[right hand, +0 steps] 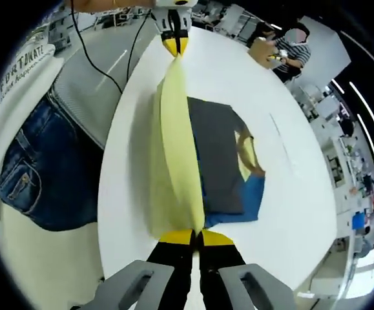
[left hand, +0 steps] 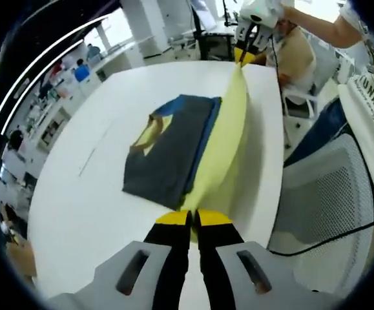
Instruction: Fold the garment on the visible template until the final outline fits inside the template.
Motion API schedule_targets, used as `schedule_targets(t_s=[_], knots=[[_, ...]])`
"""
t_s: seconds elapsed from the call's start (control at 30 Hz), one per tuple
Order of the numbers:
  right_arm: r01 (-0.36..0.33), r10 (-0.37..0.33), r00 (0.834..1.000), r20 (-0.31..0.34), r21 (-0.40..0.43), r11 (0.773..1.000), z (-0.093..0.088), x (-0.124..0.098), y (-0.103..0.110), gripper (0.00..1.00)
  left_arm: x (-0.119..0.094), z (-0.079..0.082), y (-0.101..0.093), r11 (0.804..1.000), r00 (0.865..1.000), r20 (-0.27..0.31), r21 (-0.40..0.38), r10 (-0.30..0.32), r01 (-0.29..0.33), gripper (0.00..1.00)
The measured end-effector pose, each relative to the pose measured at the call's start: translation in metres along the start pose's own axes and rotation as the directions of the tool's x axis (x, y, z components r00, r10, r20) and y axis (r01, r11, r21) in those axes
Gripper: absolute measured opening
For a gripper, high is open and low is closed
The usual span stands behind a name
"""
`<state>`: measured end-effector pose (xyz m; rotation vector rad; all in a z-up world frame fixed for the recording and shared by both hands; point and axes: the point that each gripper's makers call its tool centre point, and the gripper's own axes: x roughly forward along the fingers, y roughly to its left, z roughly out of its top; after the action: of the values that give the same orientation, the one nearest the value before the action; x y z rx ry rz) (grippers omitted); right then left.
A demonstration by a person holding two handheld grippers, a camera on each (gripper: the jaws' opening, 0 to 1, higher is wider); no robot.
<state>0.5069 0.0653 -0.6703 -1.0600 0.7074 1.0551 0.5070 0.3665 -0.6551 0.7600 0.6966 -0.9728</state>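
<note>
We hold the garment (left hand: 174, 152) between us on the white table (left hand: 77, 213) — each tool clamped on one end of its lifted yellow edge. In the left gripper view our left tool (left hand: 193, 218) has its yellow tips together on the near corner of the yellow panel (left hand: 222, 139), and the right tool (left hand: 248, 51) pinches the far corner, so the panel stretches taut between them, raised off the table. In the right gripper view the same holds from the other end: the right tool (right hand: 196, 237) shuts on its corner, the left tool (right hand: 175, 45) grips the far one, and the yellow cloth hangs as a long ridge beside the rest of the garment (right hand: 222, 161).

The grey part lies flat and already looks like a compact rectangle, with a blue layer (right hand: 254, 197) and a tan strip (right hand: 246, 147) showing at one side. We judge the fold to be well along: the body is stacked, and what is left is to lay this yellow panel over the grey and smooth it down. We cannot make out the template itself — a faint line (left hand: 86, 163) on the table may be part of it — so whether the outline fits is still open.

A person in jeans (right hand: 41, 168) stands at the table edge, beside a mesh chair (left hand: 322, 187).
</note>
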Motion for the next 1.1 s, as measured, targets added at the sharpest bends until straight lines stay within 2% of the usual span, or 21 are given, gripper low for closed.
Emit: schedule_targets(t_s=[0.17, 0.5, 0.8, 1.1], knots=[[0.055, -0.055, 0.998, -0.021, -0.009, 0.998, -0.001, 0.004, -0.019, 0.0, 0.003, 0.01, 0.02, 0.999, 0.999, 0.016, 0.013, 0.045, -0.045, 0.01], [0.134, -0.134, 0.991, -0.019, 0.003, 0.991, 0.002, 0.01, -0.05, 0.0, 0.012, 0.017, 0.046, 0.991, 0.993, 0.015, 0.063, 0.114, -0.114, 0.01], [0.214, -0.214, 0.977, -0.002, 0.023, 0.977, 0.005, 0.013, -0.082, 0.0, 0.016, 0.03, 0.074, 0.982, 0.983, 0.047, 0.058, 0.179, -0.181, 0.01], [0.282, -0.282, 0.959, -0.005, 0.042, 0.959, 0.003, 0.017, -0.111, 0.0, 0.017, 0.045, 0.099, 0.968, 0.966, 0.086, 0.029, 0.246, -0.249, 0.01]])
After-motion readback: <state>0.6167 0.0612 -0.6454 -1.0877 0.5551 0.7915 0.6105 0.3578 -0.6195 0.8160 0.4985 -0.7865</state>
